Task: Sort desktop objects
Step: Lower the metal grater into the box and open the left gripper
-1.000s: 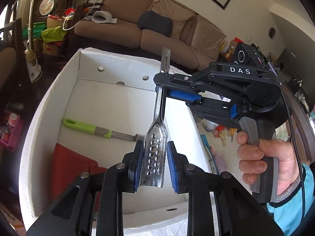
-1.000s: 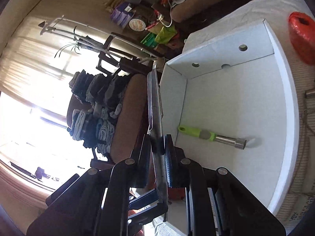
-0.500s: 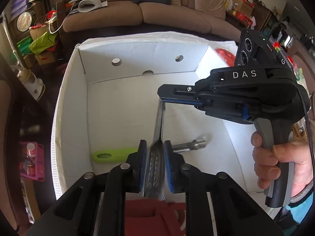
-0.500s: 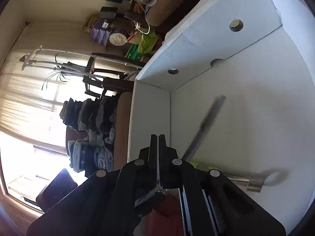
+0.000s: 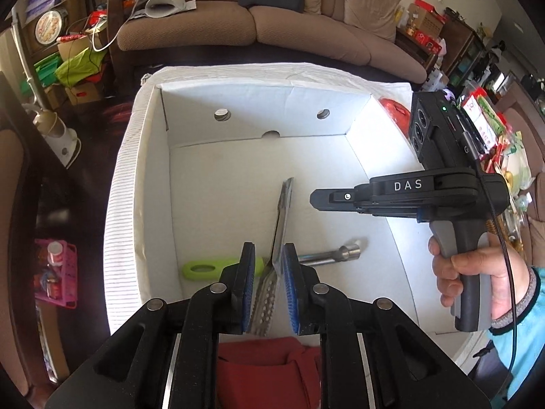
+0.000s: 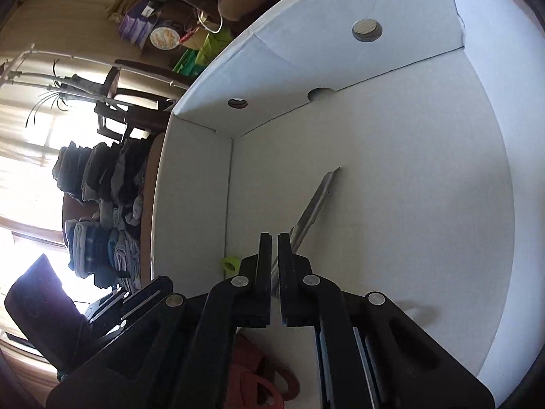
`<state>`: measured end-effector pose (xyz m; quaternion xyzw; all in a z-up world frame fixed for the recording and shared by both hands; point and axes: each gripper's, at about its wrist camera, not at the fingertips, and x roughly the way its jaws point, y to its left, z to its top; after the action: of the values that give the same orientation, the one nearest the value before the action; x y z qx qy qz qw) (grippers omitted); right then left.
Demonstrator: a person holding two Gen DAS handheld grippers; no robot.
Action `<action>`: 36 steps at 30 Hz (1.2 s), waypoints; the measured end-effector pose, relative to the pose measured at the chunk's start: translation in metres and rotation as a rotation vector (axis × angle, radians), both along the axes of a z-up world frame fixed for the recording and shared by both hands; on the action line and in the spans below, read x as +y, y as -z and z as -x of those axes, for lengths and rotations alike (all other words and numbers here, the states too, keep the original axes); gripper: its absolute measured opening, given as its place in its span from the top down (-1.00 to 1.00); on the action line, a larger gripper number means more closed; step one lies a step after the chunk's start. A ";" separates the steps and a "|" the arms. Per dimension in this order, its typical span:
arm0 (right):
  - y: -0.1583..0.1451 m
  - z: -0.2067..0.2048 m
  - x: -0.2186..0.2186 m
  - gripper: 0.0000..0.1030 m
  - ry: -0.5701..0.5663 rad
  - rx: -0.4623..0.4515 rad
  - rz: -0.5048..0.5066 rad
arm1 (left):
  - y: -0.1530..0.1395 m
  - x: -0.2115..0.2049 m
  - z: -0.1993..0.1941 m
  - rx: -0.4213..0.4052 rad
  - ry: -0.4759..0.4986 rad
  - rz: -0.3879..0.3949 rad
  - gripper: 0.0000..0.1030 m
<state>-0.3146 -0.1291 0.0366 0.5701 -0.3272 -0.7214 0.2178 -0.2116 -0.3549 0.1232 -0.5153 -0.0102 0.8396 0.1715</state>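
Observation:
A steel perforated grater tool [image 5: 278,228] lies in the white cardboard box [image 5: 153,177], its flat handle pointing away. My left gripper [image 5: 267,269] hangs over its perforated end with the pads apart and the tool loose between them. The tool's handle also shows in the right wrist view [image 6: 315,201]. My right gripper [image 6: 274,255] is shut and empty above the box; it shows in the left wrist view [image 5: 318,201] to the right of the tool. A green-handled steel tool [image 5: 207,269] lies across the box floor.
A red cloth [image 5: 269,368] lies at the near end of the box. A red object [image 5: 395,112] sits outside the box's far right corner. A sofa [image 5: 272,24] stands beyond the table. Cluttered items stand at the right [image 5: 490,129].
The grater came down from above the box onto its floor. The right gripper let go of its handle and pulled right. The left jaws widened around the perforated end.

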 end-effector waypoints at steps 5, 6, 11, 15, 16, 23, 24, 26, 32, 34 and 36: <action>-0.013 -0.012 -0.023 0.44 -0.180 0.046 -0.194 | -0.004 -0.006 -0.021 -0.005 0.006 -0.037 0.21; -0.016 -0.015 -0.023 0.41 -0.194 0.051 -0.198 | -0.002 -0.008 -0.025 -0.006 0.003 -0.047 -0.02; -0.014 -0.022 -0.015 0.22 -0.190 0.008 -0.148 | 0.009 -0.010 -0.034 -0.021 -0.033 -0.045 -0.45; -0.007 -0.023 -0.021 0.22 -0.208 -0.007 -0.157 | 0.017 0.002 -0.035 -0.031 0.015 0.038 -0.45; -0.007 -0.023 -0.023 0.22 -0.213 -0.005 -0.167 | 0.020 0.008 -0.034 -0.039 0.036 0.064 -0.45; -0.026 -0.028 0.001 0.22 -0.179 0.042 -0.191 | 0.052 0.049 -0.014 -0.137 0.180 0.242 -0.31; -0.031 -0.029 0.004 0.22 -0.180 0.052 -0.201 | 0.057 0.051 -0.011 -0.154 0.187 0.257 -0.14; -0.039 -0.030 0.012 0.22 -0.184 0.065 -0.205 | 0.068 0.056 -0.004 -0.192 0.196 0.292 0.07; -0.050 -0.032 0.018 0.22 -0.228 0.087 -0.221 | 0.081 0.065 -0.001 -0.224 0.234 0.380 0.56; -0.048 -0.028 0.015 0.22 -0.241 0.086 -0.236 | 0.079 0.066 -0.002 -0.219 0.253 0.412 0.56; -0.047 -0.025 0.012 0.22 -0.238 0.087 -0.223 | 0.076 0.066 0.000 -0.213 0.261 0.448 0.56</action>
<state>-0.2893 -0.1172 0.0837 0.5938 -0.1655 -0.7463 0.2510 -0.2114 -0.2888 0.0477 -0.6225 0.2243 0.7330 0.1581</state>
